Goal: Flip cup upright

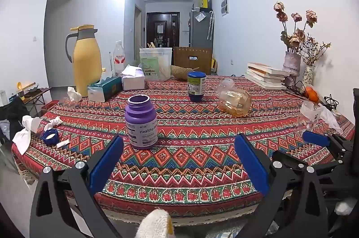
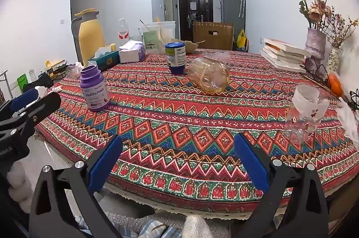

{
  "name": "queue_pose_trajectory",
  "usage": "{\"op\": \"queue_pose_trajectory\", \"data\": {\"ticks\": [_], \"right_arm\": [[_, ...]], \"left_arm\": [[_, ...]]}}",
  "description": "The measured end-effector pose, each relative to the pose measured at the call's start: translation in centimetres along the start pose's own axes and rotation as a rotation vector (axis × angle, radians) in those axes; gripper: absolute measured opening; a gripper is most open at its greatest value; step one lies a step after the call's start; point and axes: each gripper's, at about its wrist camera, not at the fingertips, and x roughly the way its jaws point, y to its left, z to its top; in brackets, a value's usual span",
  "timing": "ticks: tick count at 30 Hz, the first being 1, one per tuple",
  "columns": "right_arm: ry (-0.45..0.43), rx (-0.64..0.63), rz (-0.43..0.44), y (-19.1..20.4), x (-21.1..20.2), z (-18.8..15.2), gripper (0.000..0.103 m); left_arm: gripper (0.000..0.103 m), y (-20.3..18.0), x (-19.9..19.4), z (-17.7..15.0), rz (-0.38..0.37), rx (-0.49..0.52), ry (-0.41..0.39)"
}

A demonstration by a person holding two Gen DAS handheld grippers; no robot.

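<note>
With both the left gripper (image 1: 178, 157) and right gripper (image 2: 178, 157) spread wide and empty at the table's near edge, the amber glass cup (image 2: 208, 76) lies sideways mid-tablecloth (image 2: 179, 125), likely to roll away if nudged off-centre.

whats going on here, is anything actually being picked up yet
Not yet. A person holds a two-finger gripper in each hand at the near edge of a table with a patterned tablecloth. Both the left gripper and the right gripper are open and empty. The amber cup lies on its side mid-table, untouched. An open purple bottle and a blue bottle stand nearby, and a clear cup stands at the right.
</note>
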Motion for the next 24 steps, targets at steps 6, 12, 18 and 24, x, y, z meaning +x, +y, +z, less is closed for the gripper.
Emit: {"op": "queue_pose_trajectory", "data": {"ticks": [6, 12, 18, 24], "right_arm": [[0.000, 0.000, -0.001, -0.01, -0.02, 0.07, 0.096], [0.001, 0.001, 0.000, -0.04, -0.01, 0.06, 0.096], [0.002, 0.001, 0.000, -0.01, 0.00, 0.01, 0.096], [0.002, 0.001, 0.000, 0.02, 0.07, -0.02, 0.096]], "left_arm": [[0.096, -0.04, 0.08, 0.01, 0.008, 0.011, 0.002], [0.096, -0.02, 0.07, -0.02, 0.009, 0.008, 0.002], [0.096, -0.15, -0.31, 0.11, 0.010, 0.008, 0.000], [0.096, -0.21, -0.43, 0.19, 0.010, 0.009, 0.000]]}}
